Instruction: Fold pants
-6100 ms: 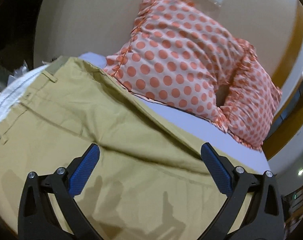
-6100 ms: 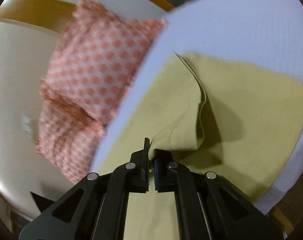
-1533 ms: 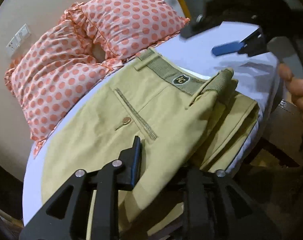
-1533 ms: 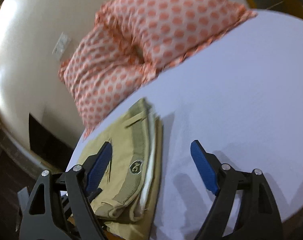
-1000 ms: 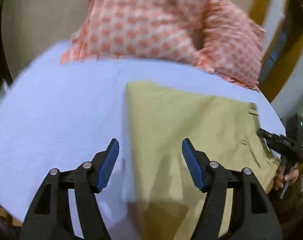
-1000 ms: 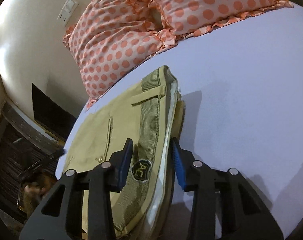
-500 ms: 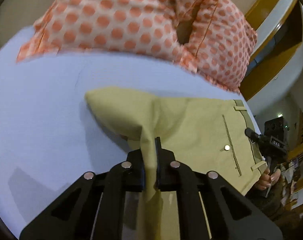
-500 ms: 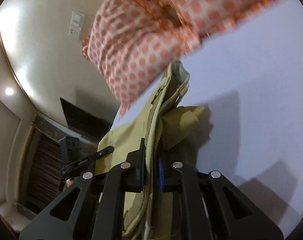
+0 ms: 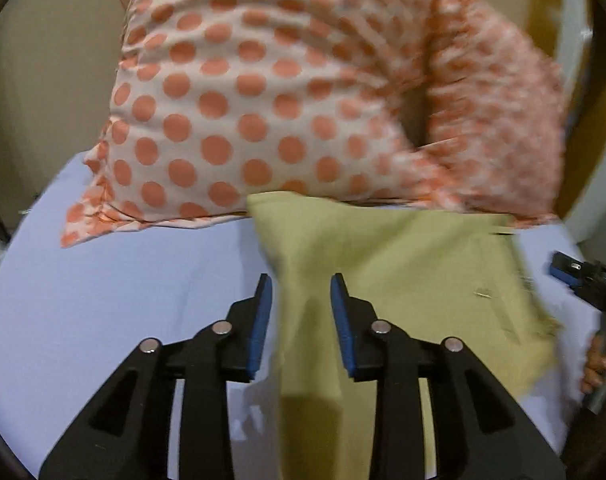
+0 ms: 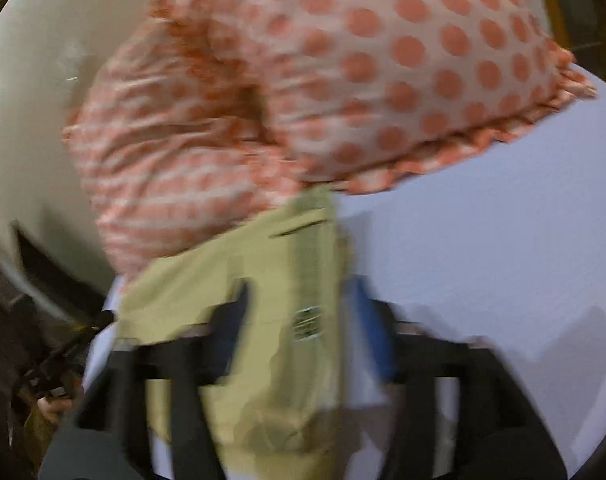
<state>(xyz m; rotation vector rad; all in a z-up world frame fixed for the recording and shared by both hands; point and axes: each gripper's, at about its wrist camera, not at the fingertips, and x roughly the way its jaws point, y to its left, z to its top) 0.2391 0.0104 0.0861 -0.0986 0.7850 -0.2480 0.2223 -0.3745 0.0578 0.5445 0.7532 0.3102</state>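
Observation:
The khaki pants (image 9: 403,272) lie folded in a compact stack on the white bed sheet (image 9: 123,300), close to the pillows. My left gripper (image 9: 299,304) is open, its blue pads on either side of the stack's left edge. In the right wrist view the pants (image 10: 271,280) show their waistband and a small logo patch. My right gripper (image 10: 299,312) is open around the waistband end; the view is blurred. The right gripper's blue tip also shows in the left wrist view (image 9: 571,272).
Two orange polka-dot pillows (image 9: 263,92) lean against the beige wall behind the pants, also in the right wrist view (image 10: 343,80). The bed's edge runs near the bottom of both views. A hand (image 9: 599,364) shows at the right edge.
Both grippers were shut on the pants half a second ago and have now opened. The folded pants have moved closer to the pillows and settled on the sheet.

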